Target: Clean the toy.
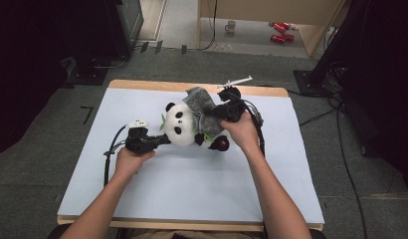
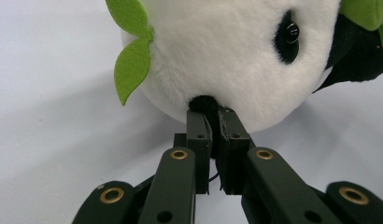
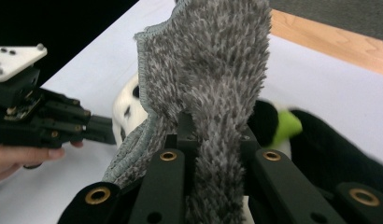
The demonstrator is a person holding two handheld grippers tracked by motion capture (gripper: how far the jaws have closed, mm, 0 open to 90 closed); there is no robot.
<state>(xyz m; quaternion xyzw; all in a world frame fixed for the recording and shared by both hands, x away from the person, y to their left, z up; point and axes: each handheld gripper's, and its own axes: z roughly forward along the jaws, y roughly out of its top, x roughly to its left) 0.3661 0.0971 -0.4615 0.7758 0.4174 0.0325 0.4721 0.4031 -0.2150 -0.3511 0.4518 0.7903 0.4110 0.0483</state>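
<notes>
On the left of the high view, the person's left forearm comes in from the bottom edge and angles up toward the middle of the counter (image 1: 142,189), the left hand (image 1: 130,162) wrapped around the left gripper (image 1: 163,140), which lies nearly level and points right. In the left gripper view its fingers (image 2: 199,133) are pressed together on a small black tuft at the underside of the toy panda (image 1: 184,124), whose white head fills the space just ahead, with green felt leaves (image 2: 131,70) beside it. The panda lies on its side near the middle of the white counter, head toward the left gripper, black legs toward the right. Over its body hangs a grey cloth (image 1: 201,102). The right forearm reaches further in, and the right hand (image 1: 242,132) holds the right gripper (image 1: 212,113) above the panda's back, pointing left. In the right gripper view its fingers (image 3: 185,128) are clamped on a fold of the shaggy cloth, which stands up and blocks much of the panda behind it. Beyond the counter's far wooden edge, on the floor, stand a mug (image 1: 231,26) and red cans (image 1: 280,31).
</notes>
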